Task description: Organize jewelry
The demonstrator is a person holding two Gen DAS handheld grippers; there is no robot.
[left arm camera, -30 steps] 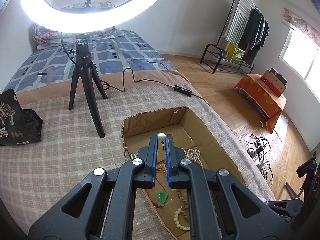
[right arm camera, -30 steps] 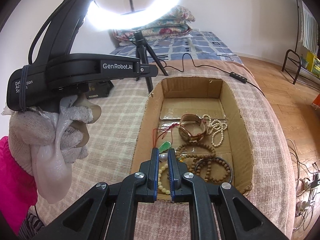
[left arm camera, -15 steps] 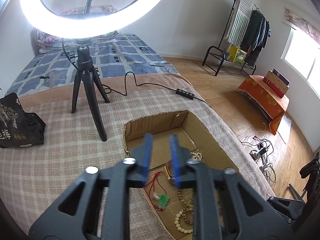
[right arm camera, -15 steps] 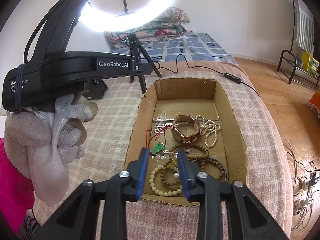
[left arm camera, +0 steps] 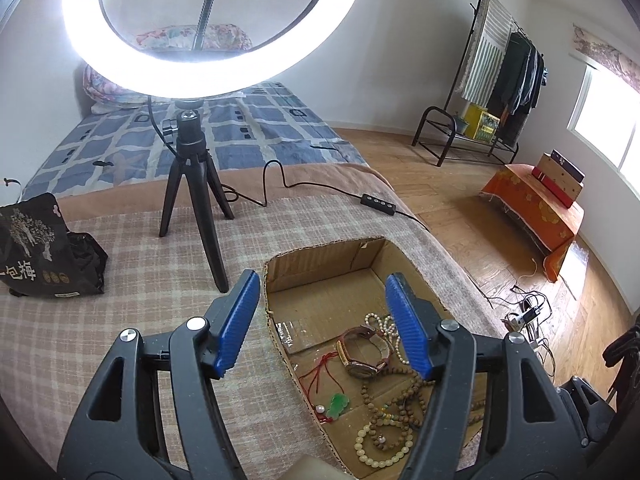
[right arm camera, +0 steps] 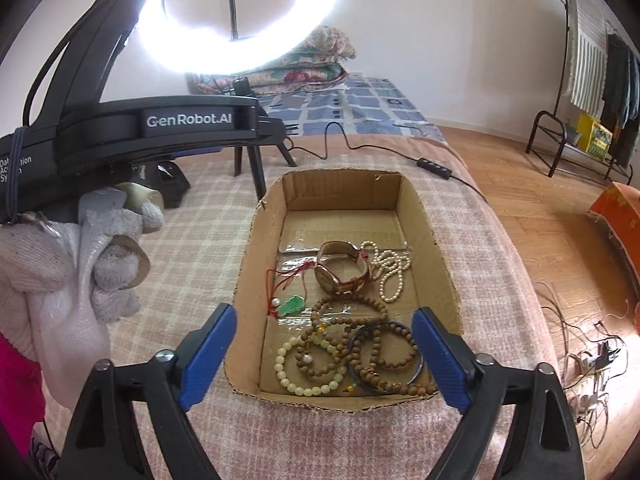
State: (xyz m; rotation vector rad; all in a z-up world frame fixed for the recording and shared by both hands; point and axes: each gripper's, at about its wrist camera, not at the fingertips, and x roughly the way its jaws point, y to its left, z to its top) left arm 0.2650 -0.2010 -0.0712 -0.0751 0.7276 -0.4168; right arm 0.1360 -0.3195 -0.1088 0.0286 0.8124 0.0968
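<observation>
Left wrist view: our left hand-held gripper [left arm camera: 324,322] hangs over shallow brown cardboard box [left arm camera: 416,276] on checked beige blanket [left arm camera: 120,280]. Blue jaws just been opening, wide apart now, nothing between them.

Right wrist view: our right hand-held gripper [right arm camera: 326,354] just spread jaws too, empty, above box's near end. Inside box: brown-strap wristwatch [right arm camera: 340,272], white pearl strand [right arm camera: 390,276], green jade pendant on red cord [right arm camera: 292,305], brown wooden bead bracelets [right arm camera: 376,354], cream bead bracelet [right arm camera: 308,376]. White-gloved left hand [right arm camera: 80,264] at frame left.
</observation>
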